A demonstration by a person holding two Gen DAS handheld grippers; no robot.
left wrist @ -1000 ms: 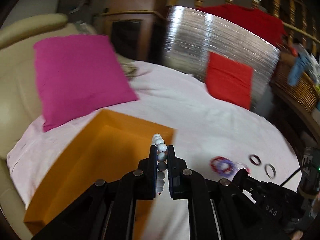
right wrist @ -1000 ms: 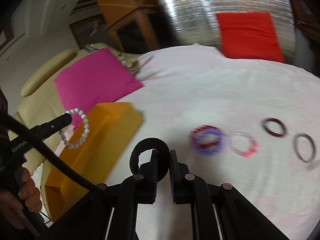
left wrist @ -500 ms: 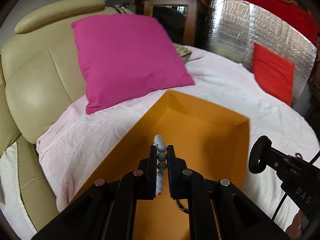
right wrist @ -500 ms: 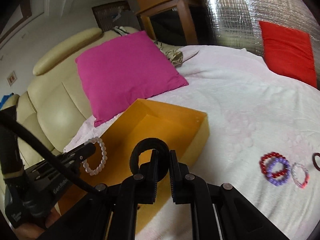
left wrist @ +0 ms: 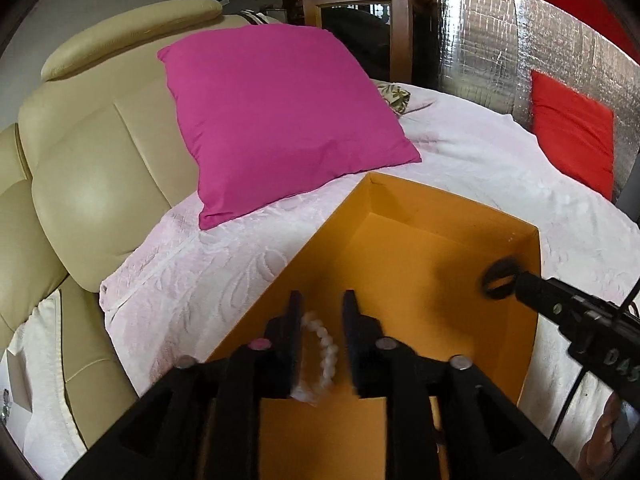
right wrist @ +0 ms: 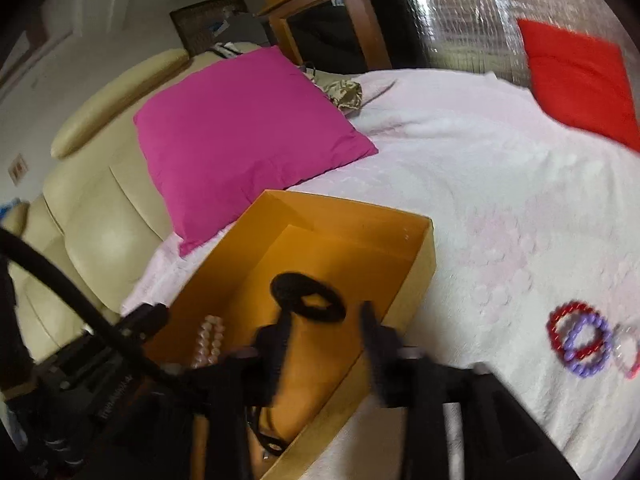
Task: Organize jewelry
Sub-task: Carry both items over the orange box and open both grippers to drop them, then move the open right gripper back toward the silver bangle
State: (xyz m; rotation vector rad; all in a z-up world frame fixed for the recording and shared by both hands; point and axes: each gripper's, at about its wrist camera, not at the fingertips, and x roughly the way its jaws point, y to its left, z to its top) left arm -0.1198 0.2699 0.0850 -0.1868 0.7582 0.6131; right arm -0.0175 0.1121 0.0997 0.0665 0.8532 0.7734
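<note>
An open orange box [left wrist: 440,216] sits on the pale pink bedspread. My left gripper [left wrist: 322,308] hovers over its near end with jaws opening. A white bead bracelet [left wrist: 322,346] hangs blurred between the fingers, loose from the pads. In the right wrist view the same white bead bracelet [right wrist: 210,340] shows inside the orange box [right wrist: 360,232], below the left gripper [right wrist: 148,316]. My right gripper [right wrist: 326,324] is opening too. A black ring [right wrist: 308,296] lies blurred just past its tips, over the box floor. From the left I see the right gripper [left wrist: 520,290] with the black ring [left wrist: 500,284].
A magenta cushion [left wrist: 276,120] leans on a beige headboard [left wrist: 92,168] behind the box. Red and purple bead bracelets [right wrist: 580,340] and a pale pink one [right wrist: 628,354] lie on the bedspread to the right. A black cord [right wrist: 268,436] lies in the box's near corner.
Both grippers moved left over the orange box and went from shut to open. The white bracelet and the black ring have slipped out of the pads.
</note>
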